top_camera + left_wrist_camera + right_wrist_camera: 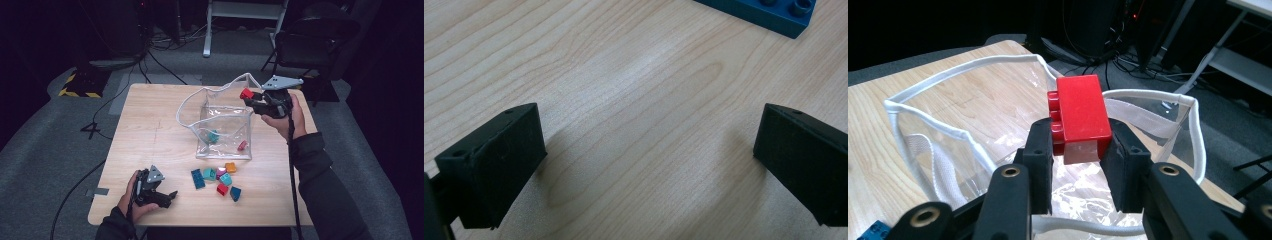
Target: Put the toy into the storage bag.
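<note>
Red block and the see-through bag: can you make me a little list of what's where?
Held block: red block, clamped in the right gripper
Where it is: over the clear bag's open top
Inside the bag: a teal block and a red one
Loose blocks: on the table, in front of the bag
Left gripper: open, holding nothing, low over the table

This looks like a lab or recording studio, kept dark all round. A small pale wooden counter [150, 150] stands alone on grey carpet [60, 145], lit from above. Black cables [150, 60] snake across the floor behind it, yellow-and-black hazard tape [75, 87] marks the foot of a stand, a dark office chair [310, 45] waits at the back right, and a white metal frame [245, 15] sits beyond.
</note>
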`<state>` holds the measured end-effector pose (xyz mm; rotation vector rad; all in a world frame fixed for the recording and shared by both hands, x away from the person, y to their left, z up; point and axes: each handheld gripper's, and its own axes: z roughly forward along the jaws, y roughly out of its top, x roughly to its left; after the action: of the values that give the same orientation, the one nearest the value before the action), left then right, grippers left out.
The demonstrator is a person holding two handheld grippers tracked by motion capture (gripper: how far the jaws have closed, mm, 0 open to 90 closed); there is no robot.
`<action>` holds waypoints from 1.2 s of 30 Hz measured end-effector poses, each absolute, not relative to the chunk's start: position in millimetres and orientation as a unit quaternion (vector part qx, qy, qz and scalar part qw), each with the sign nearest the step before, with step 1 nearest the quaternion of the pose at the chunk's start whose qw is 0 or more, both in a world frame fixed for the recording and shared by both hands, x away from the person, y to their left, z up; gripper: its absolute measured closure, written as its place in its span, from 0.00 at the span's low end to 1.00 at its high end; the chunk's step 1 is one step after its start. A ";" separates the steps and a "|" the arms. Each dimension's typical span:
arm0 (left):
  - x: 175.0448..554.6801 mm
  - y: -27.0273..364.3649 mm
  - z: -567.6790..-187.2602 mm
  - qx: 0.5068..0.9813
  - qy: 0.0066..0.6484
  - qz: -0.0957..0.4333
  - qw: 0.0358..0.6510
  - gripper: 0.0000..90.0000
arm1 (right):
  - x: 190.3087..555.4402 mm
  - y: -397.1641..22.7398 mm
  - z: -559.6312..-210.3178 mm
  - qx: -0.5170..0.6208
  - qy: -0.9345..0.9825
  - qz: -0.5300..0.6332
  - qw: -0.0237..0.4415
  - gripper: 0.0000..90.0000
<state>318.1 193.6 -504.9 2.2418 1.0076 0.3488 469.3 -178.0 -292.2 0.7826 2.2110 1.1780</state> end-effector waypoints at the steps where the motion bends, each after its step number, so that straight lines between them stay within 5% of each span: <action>1: 318.0 193.6 -504.9 0.854 0.384 0.133 0.324 0.00 | 469.3 -178.0 -292.2 0.288 0.814 0.434 0.256 0.74; 9: 318.0 193.5 -505.0 0.854 0.384 0.134 0.324 0.00 | 478.8 -178.7 -299.5 0.313 0.812 0.423 0.250 0.73; 20: 317.9 193.4 -505.1 0.854 0.385 0.133 0.325 0.00 | 475.2 -180.5 -302.9 0.314 0.808 0.434 0.246 0.60; 36: 318.0 193.5 -505.0 0.854 0.384 0.134 0.324 0.00 | 444.2 -196.8 -300.1 0.300 0.792 0.462 0.262 0.28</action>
<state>318.0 193.5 -505.0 2.2403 1.0082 0.3512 444.2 -196.8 -300.1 0.8119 2.1437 1.2509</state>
